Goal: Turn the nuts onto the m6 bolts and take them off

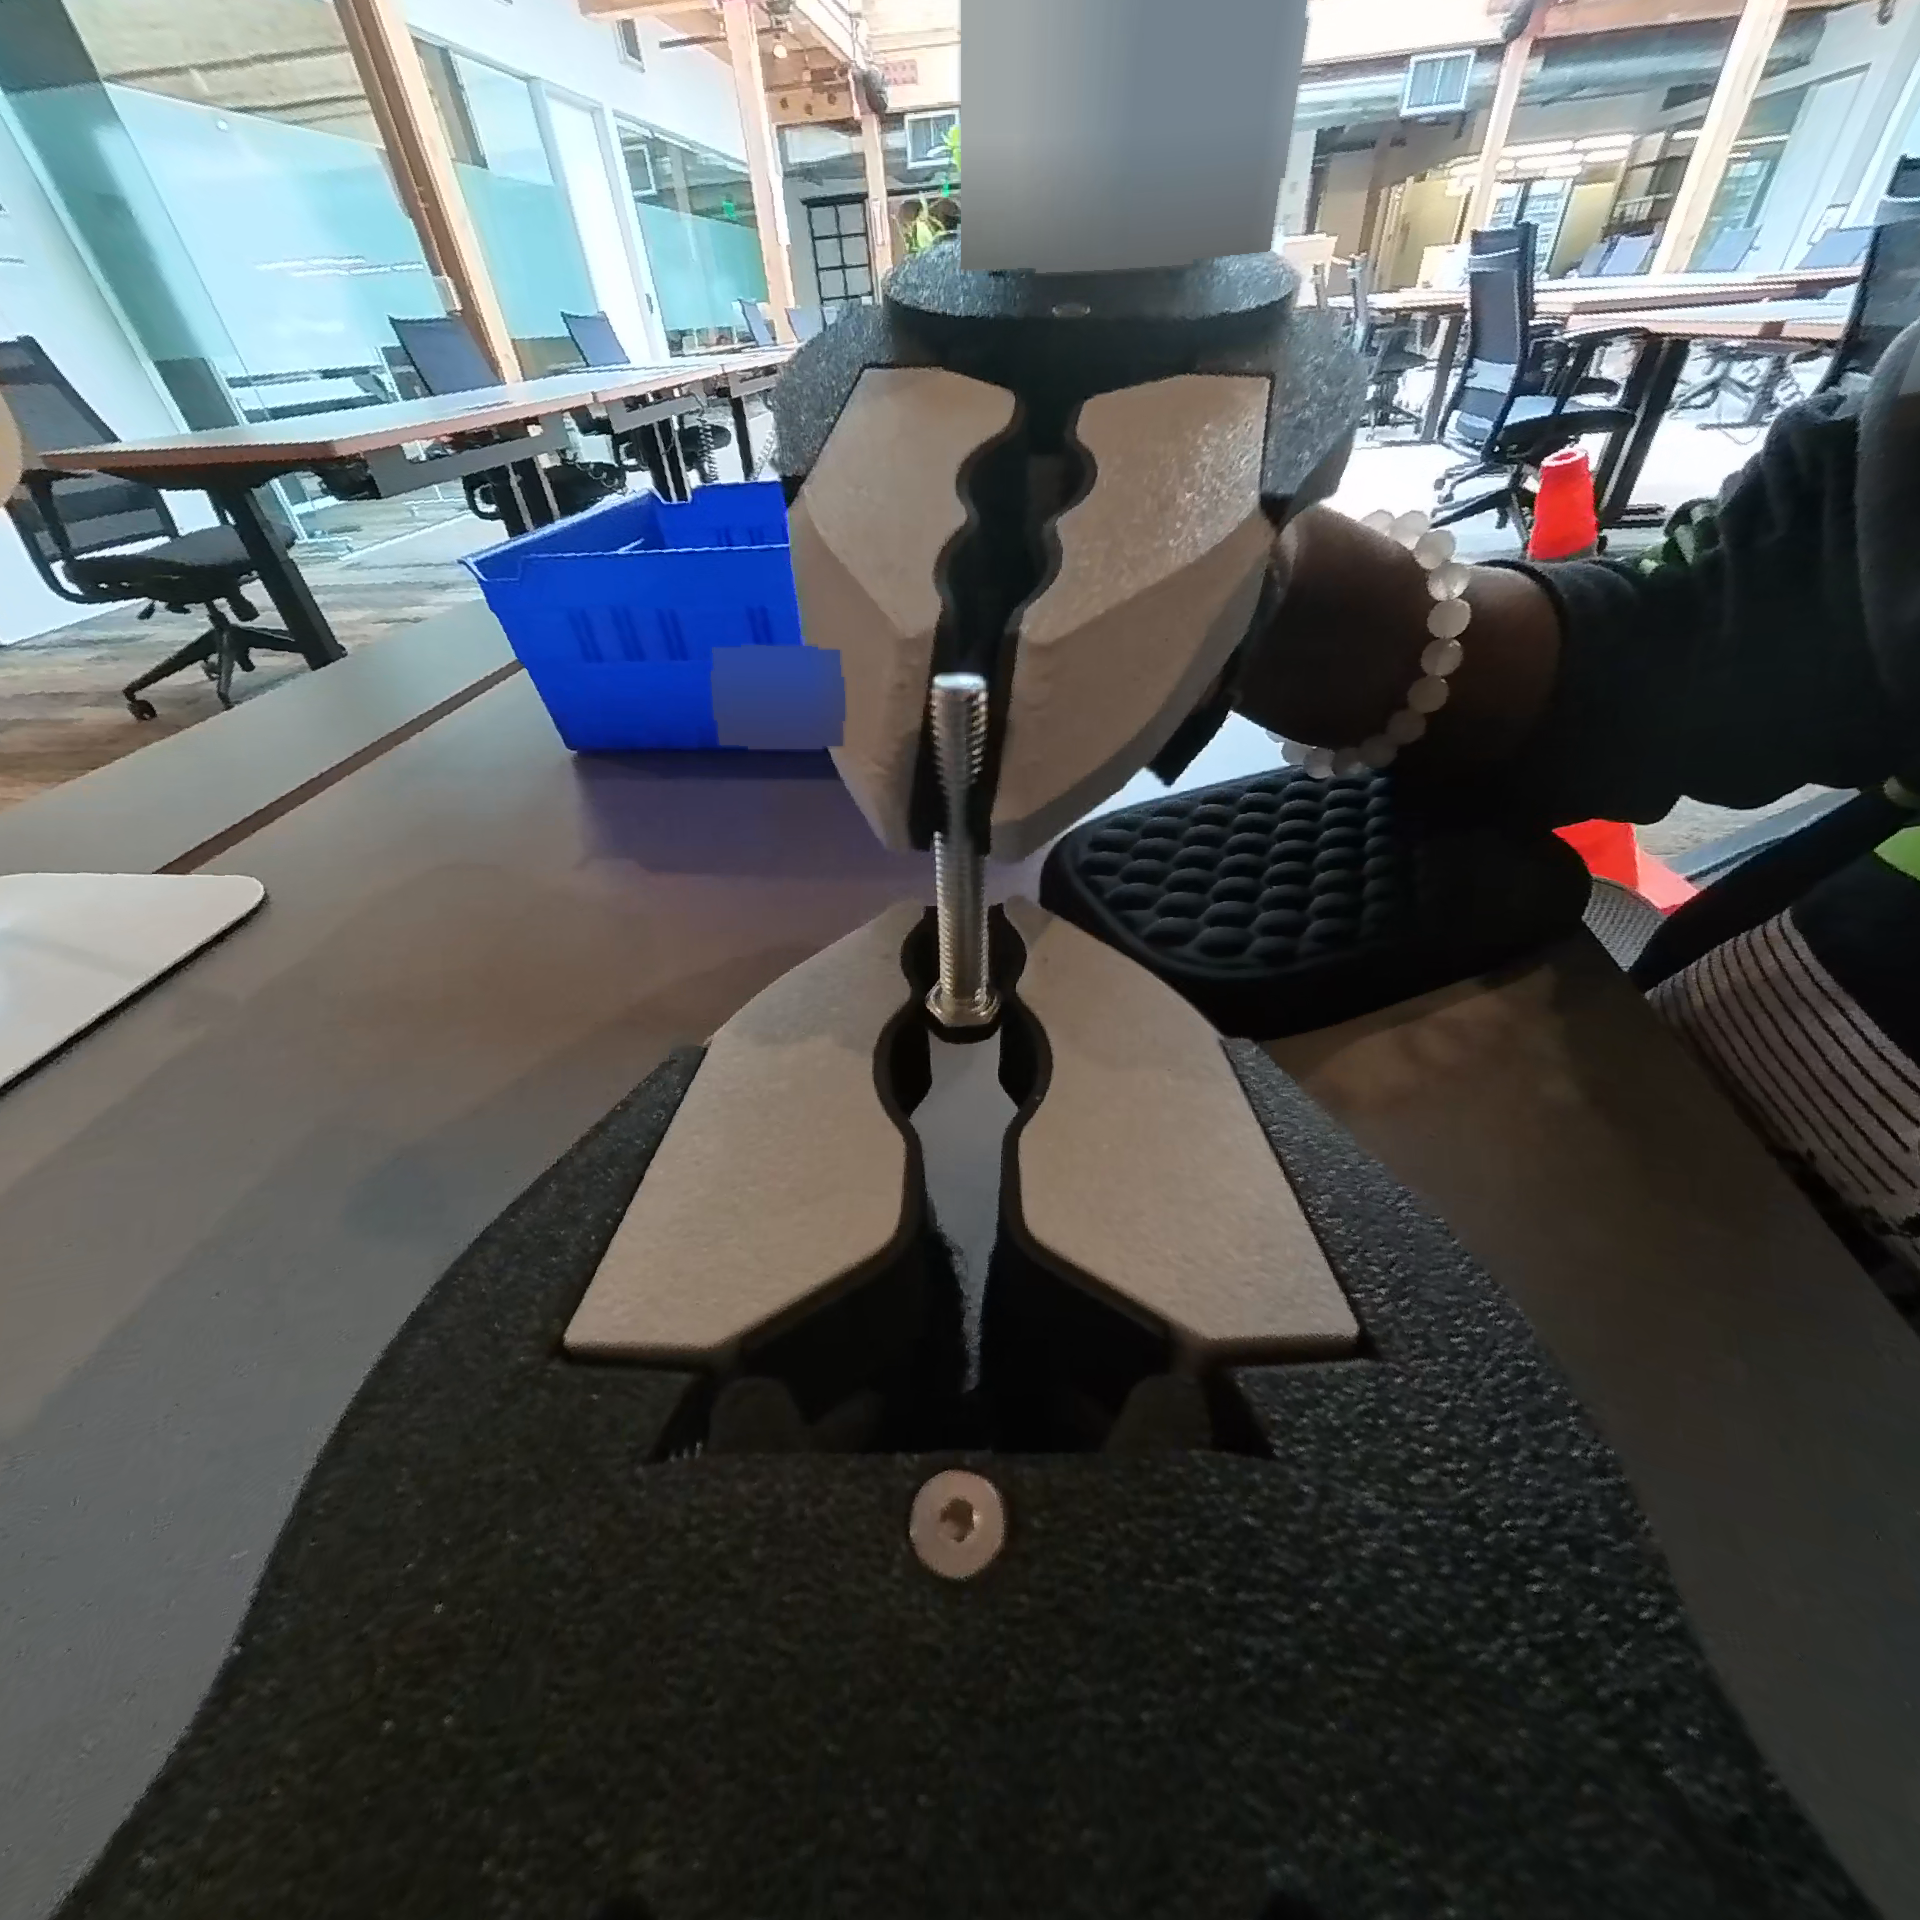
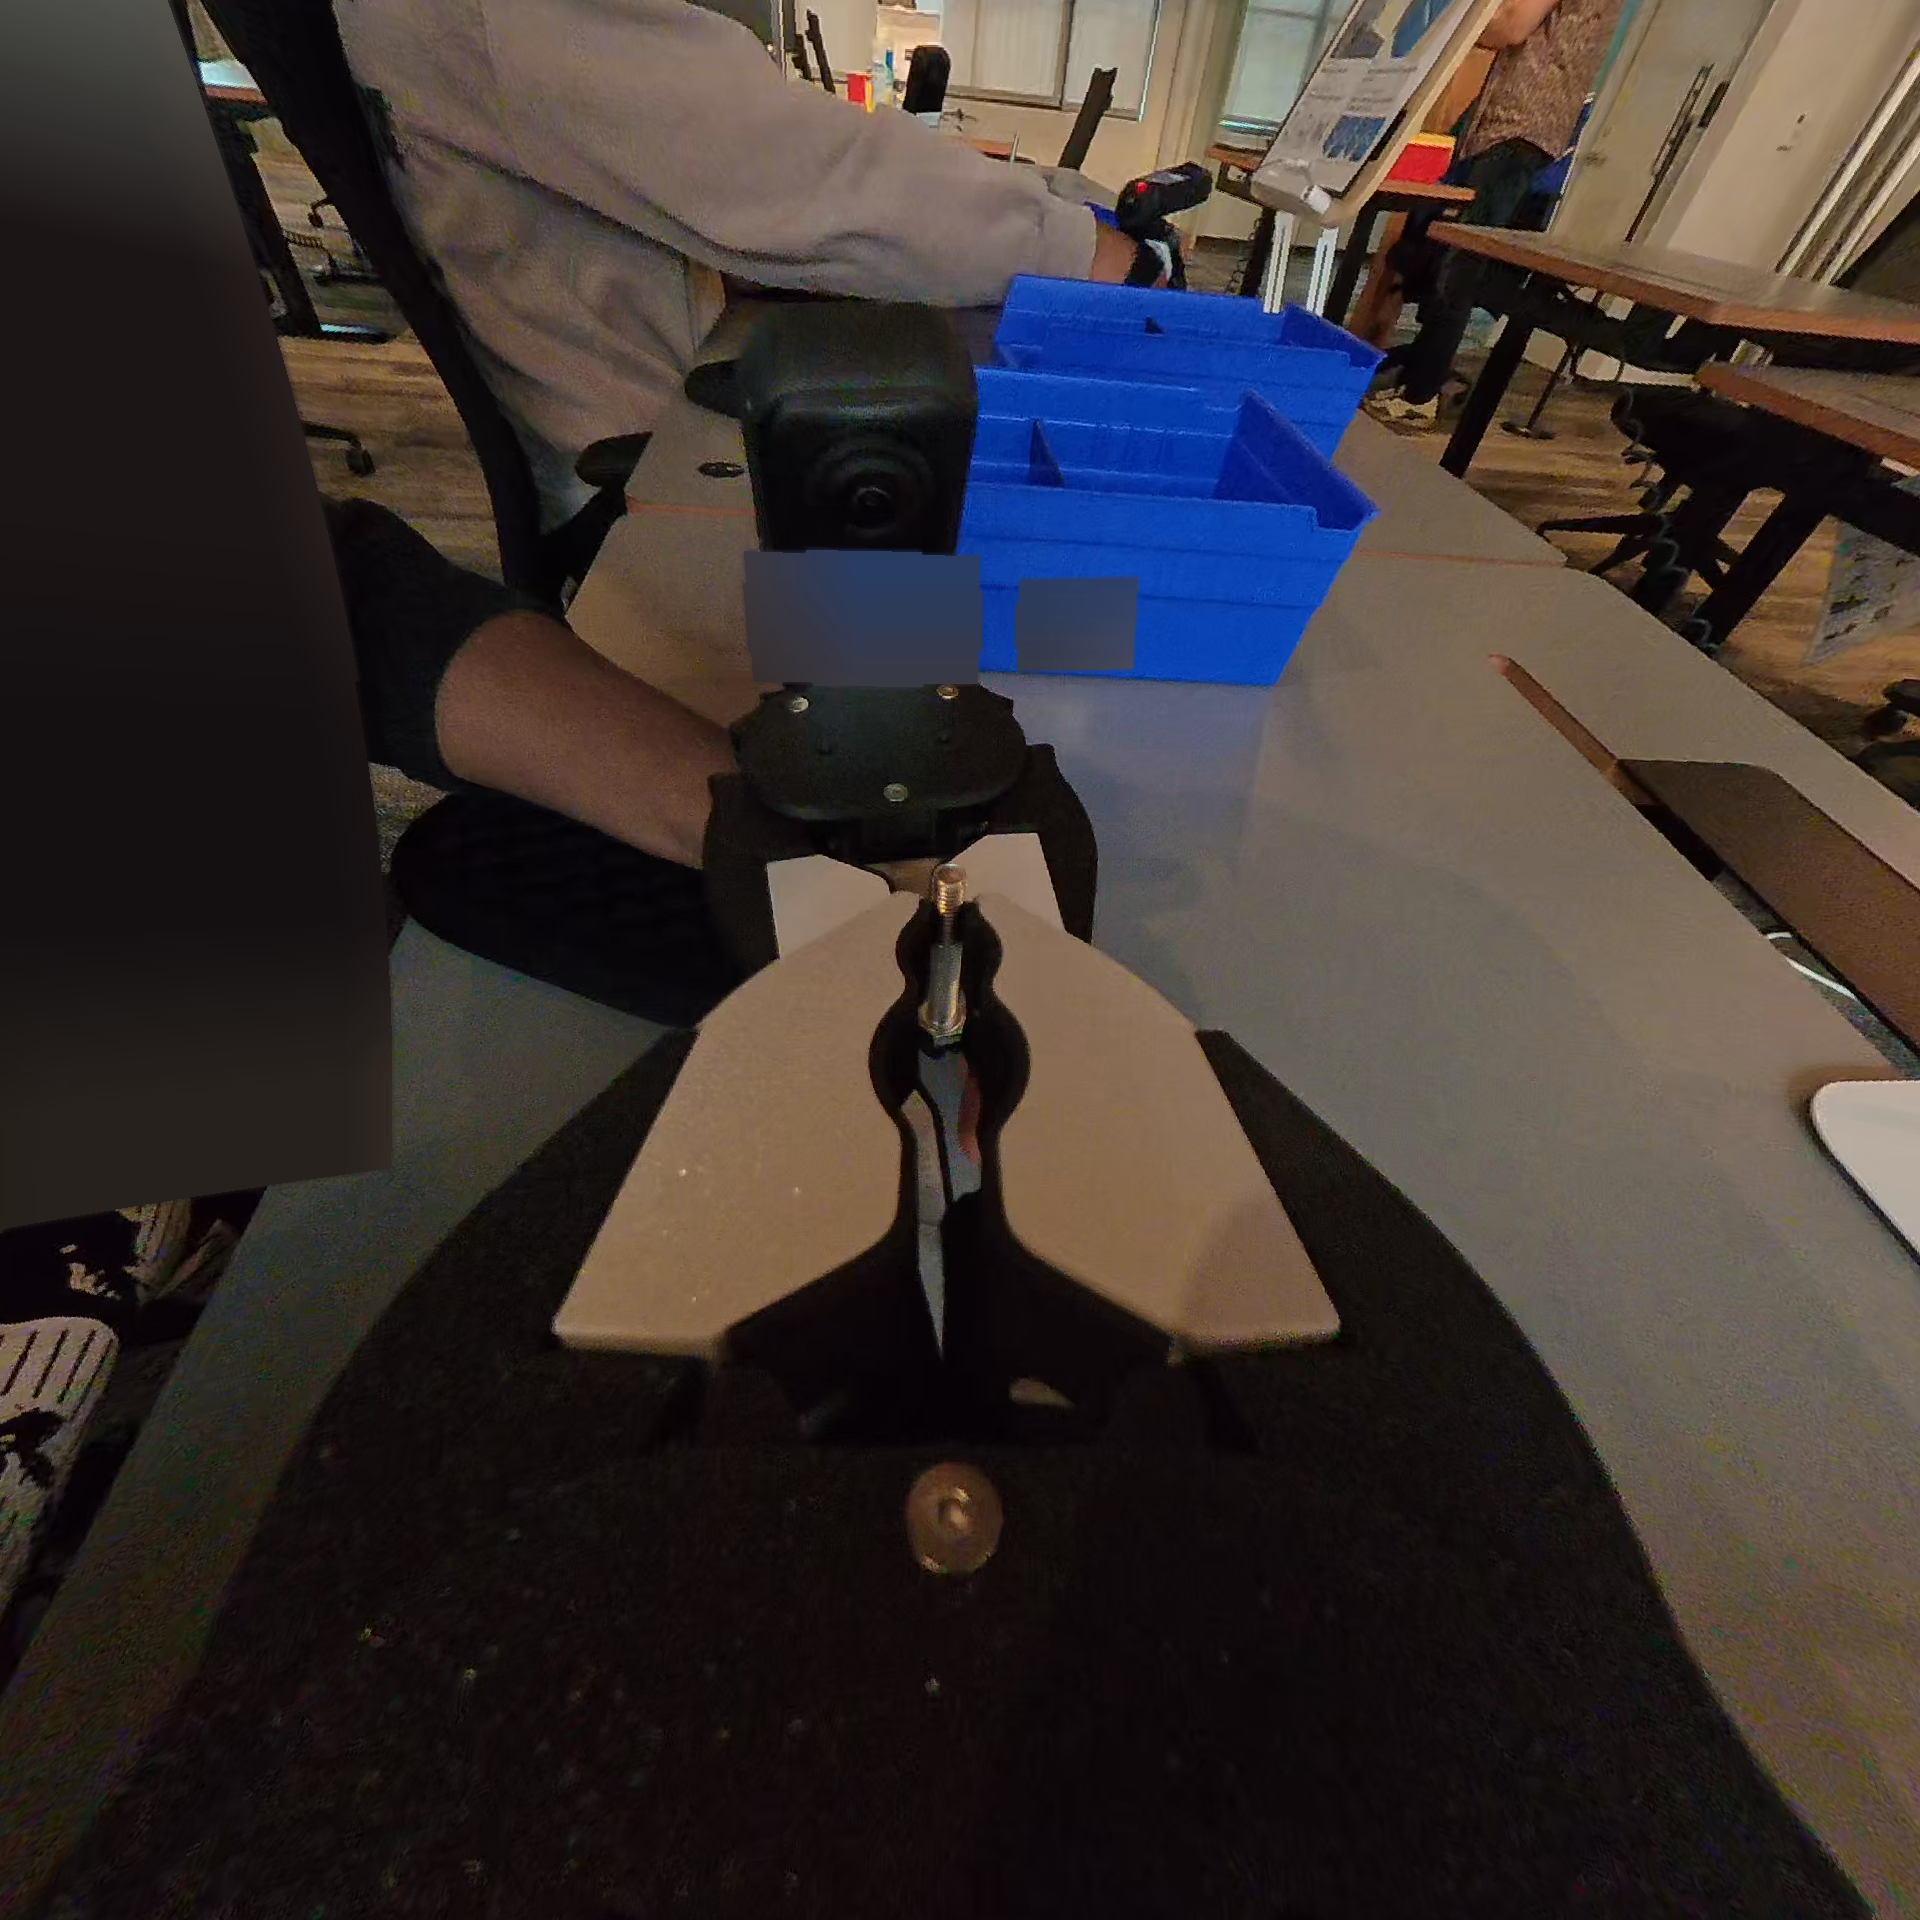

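Observation:
A silver bolt [image 1: 961, 831] stands upright above the dark table [image 1: 416, 1039], threaded tip up, with a hex nut [image 1: 961, 1006] at its lower end. My left gripper [image 1: 961, 920] is shut on the nut, which sits in the notch between the grey fingers [image 1: 790, 1143]. My right gripper [image 1: 956, 847] reaches in from opposite and is shut on the upper threads. In the right wrist view the bolt [image 2: 943, 935] runs between the right gripper's [image 2: 940, 912] pads. The left gripper [image 2: 920, 883] sits just behind it.
A blue bin [image 1: 623, 613] stands behind the grippers, and two blue bins [image 2: 1164, 561] show in the right wrist view. A black honeycomb cushion [image 1: 1299, 894] lies under a hand wearing a bead bracelet [image 1: 1439, 644]. A white plate [image 1: 94, 945] lies at the left. Another seated person's grey sleeve [image 2: 675, 156] is behind. My hands' fingertips stand some 6 cm from each other.

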